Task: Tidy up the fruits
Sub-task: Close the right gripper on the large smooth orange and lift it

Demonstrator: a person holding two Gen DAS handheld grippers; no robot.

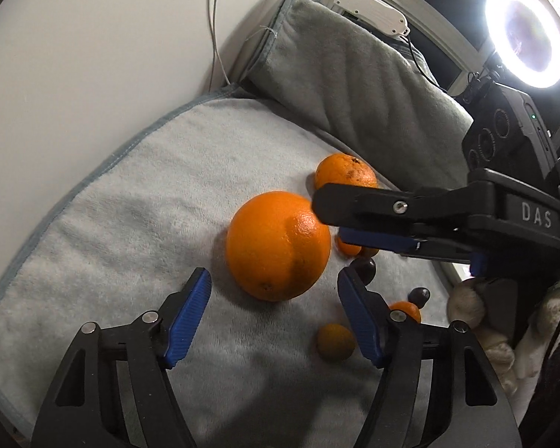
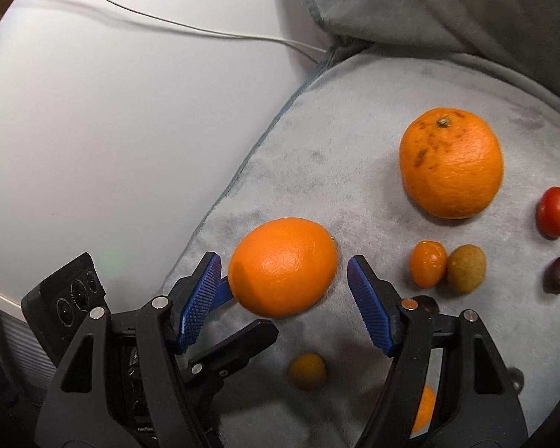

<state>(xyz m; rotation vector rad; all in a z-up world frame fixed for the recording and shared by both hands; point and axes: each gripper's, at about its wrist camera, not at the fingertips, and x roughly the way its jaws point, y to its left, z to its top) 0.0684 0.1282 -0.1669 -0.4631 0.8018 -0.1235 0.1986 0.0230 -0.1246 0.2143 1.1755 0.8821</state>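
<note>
Both tools converge on the same fruit. The smooth orange (image 2: pixel 283 267) lies on the grey towel (image 2: pixel 354 112), directly ahead of the right gripper (image 2: pixel 283 280) and between its spread blue pads (image 2: pixel 201 298), neither of which clearly touches the peel, so this tool is released and holding nothing. From the other side, the left gripper (image 1: pixel 274 295) is likewise spread wide and empty, with the same orange just beyond its fingertips and slightly toward its left finger.

Further out from the right gripper and toward its right finger sits a rougher, speckled orange (image 2: pixel 451 163), stem end up. Nearer on that same side lie a small kumquat (image 2: pixel 428 263) touching a dull yellow-green fruit (image 2: pixel 466 268), and beyond them a red cherry tomato (image 2: pixel 555 212) and a dark plum-coloured fruit (image 2: pixel 557 274). Another small yellowish fruit (image 2: pixel 307 371) lies close in under the tool, between its fingers.

The smooth orange looks firm and fairly heavy for its size, with a glossy peel that could slide against a hard squeeze (the ribbed pads should help). The best hold is probably across its widest middle, pads on opposite sides, closing just enough to seat. It is round and may roll on the soft pile if nudged by one finger first.
</note>
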